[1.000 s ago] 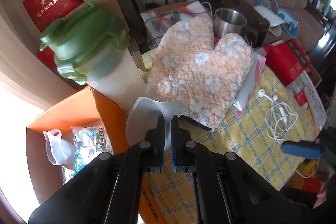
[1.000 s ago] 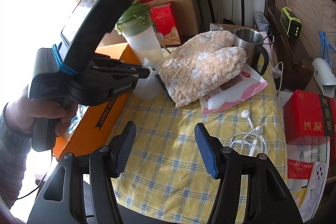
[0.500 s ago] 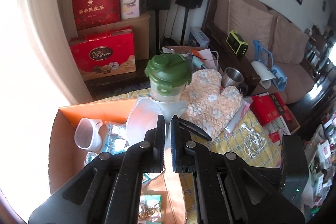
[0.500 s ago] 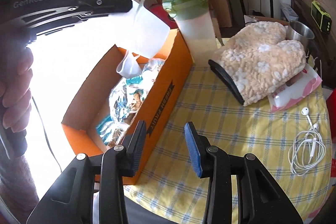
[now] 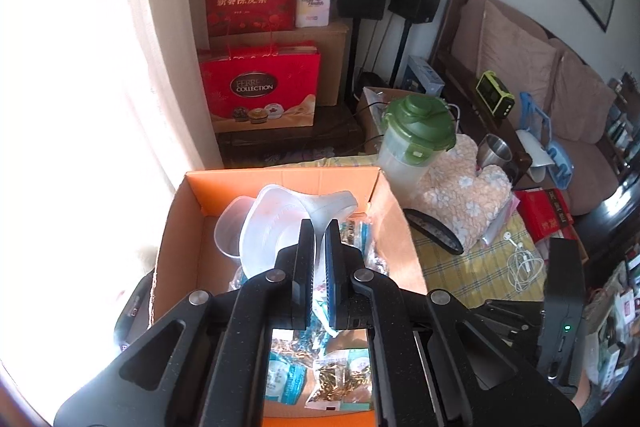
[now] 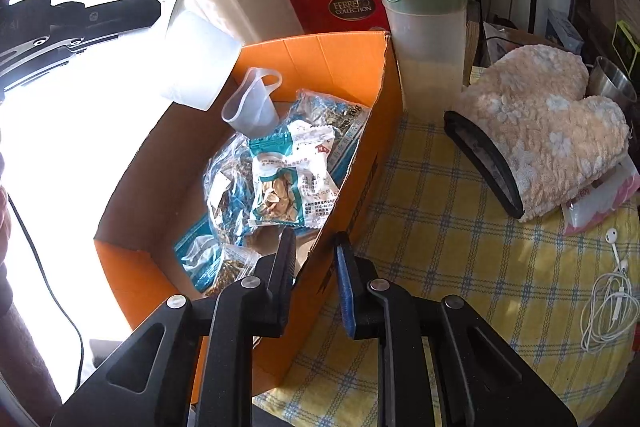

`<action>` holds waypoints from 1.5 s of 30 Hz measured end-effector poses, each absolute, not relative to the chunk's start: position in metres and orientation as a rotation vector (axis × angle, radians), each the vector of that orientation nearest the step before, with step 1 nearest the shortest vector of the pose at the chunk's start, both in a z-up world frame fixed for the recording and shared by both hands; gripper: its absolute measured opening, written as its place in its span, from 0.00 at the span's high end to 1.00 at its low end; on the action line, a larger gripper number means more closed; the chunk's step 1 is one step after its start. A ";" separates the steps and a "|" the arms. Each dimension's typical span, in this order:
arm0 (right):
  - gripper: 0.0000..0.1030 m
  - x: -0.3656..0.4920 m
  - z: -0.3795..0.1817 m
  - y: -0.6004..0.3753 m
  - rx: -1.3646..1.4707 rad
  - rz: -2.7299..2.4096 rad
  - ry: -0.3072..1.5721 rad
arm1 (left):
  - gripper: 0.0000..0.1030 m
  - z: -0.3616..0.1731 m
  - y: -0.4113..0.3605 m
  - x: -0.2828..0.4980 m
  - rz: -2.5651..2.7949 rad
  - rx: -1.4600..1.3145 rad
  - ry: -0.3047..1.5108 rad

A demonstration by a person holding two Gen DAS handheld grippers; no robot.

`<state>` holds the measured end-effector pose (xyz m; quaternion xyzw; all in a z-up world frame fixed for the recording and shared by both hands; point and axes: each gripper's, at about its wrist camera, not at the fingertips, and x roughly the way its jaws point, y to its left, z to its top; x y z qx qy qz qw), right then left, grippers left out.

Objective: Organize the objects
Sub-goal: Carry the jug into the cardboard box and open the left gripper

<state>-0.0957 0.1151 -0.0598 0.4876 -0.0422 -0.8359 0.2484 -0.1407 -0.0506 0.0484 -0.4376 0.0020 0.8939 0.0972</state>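
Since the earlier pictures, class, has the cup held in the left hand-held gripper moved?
Yes. In the right wrist view the cup has gone from the tablecloth beside the bottle to above the orange box.

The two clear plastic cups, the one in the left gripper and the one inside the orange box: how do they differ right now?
The held cup hangs in the air above the orange box, pinched at its handle by the left gripper; the smaller cup rests inside the box beside the snack packets, touched by no gripper. The held cup looks wider and milkier, the smaller cup clearer. Both are translucent plastic with a loop handle.
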 end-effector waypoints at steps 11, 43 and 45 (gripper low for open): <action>0.85 -0.096 -0.062 0.114 1.319 -2.307 -0.016 | 0.96 -0.006 -0.101 -0.155 2.675 -1.520 0.078; 0.86 -0.097 -0.058 0.123 1.313 -2.313 -0.012 | 0.53 -0.049 -0.065 -0.177 2.681 -1.693 0.310; 0.85 -0.098 -0.057 0.122 1.314 -2.311 -0.015 | 0.42 -0.031 -0.066 -0.169 2.714 -1.617 0.283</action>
